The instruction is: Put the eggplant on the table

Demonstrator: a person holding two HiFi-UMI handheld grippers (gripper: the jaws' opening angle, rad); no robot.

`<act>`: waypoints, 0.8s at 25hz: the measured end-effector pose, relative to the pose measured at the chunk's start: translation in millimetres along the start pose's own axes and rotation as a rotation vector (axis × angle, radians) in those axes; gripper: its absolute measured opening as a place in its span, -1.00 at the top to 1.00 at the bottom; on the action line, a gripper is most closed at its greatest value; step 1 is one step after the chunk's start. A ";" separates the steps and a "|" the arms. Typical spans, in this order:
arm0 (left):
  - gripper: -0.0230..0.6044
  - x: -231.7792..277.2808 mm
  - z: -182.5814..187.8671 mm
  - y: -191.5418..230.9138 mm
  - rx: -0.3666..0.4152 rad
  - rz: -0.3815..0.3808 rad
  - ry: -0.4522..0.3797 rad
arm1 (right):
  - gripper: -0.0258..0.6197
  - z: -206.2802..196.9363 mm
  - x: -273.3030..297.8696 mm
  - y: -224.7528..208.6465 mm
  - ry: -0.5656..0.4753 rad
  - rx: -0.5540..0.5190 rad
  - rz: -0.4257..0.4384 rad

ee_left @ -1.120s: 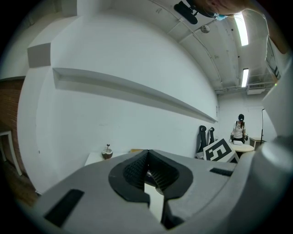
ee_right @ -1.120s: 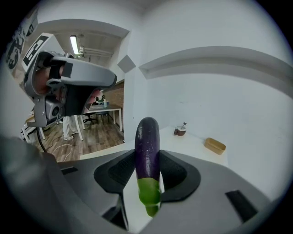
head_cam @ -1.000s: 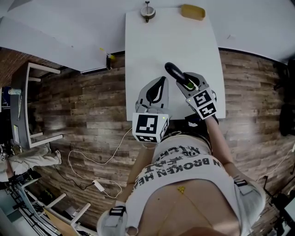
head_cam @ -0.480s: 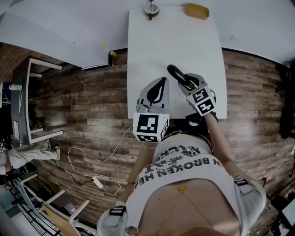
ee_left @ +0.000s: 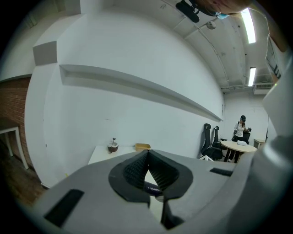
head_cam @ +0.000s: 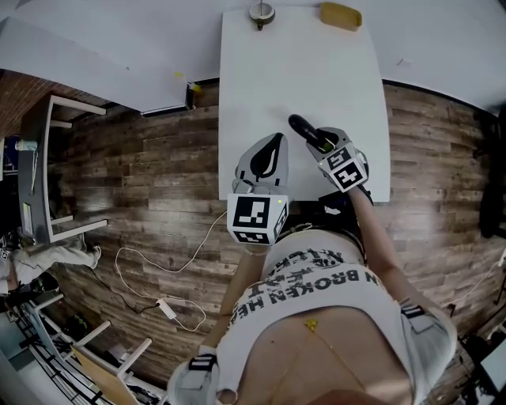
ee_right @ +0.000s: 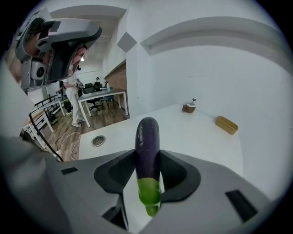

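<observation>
The eggplant (ee_right: 147, 146) is dark purple with a green stem end, and my right gripper (ee_right: 147, 160) is shut on it near the stem. It juts forward past the jaws over the white table (ee_right: 197, 137). In the head view the eggplant (head_cam: 303, 130) sticks out up-left from the right gripper (head_cam: 319, 144), above the table's near half (head_cam: 269, 87). My left gripper (head_cam: 273, 147) hangs beside it over the table's near edge, its jaws closed tip to tip with nothing between them. The left gripper view shows a bit of the eggplant (ee_left: 154, 188) beyond the left gripper (ee_left: 147, 160).
A brown bowl with a stick in it (head_cam: 258, 13) and a yellow block (head_cam: 341, 15) sit at the table's far end. A round cable hole (ee_right: 98, 140) is near the table's left edge. A white cable (head_cam: 158, 277) lies on the wooden floor.
The right gripper has sunk a little toward the table with the eggplant still in its jaws. The left gripper has stayed where it was.
</observation>
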State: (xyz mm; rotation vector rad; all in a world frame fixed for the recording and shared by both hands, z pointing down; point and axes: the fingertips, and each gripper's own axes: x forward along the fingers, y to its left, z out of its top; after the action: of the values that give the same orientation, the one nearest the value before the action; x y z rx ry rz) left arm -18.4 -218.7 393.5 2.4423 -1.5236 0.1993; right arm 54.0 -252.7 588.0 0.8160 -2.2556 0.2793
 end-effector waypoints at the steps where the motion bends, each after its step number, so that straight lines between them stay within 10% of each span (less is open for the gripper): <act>1: 0.93 -0.4 -1.3 0.9 -0.002 0.002 0.002 | 0.40 -2.6 2.8 1.0 0.008 -0.004 0.004; 20: 0.93 -12.4 -12.9 10.8 -0.024 0.041 0.021 | 0.40 -25.1 42.0 4.1 0.098 0.058 0.075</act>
State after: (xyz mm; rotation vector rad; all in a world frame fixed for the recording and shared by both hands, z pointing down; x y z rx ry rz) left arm -33.3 -208.9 404.4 2.3848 -1.5590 0.2120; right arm 42.3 -259.0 635.2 0.7319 -2.1975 0.4132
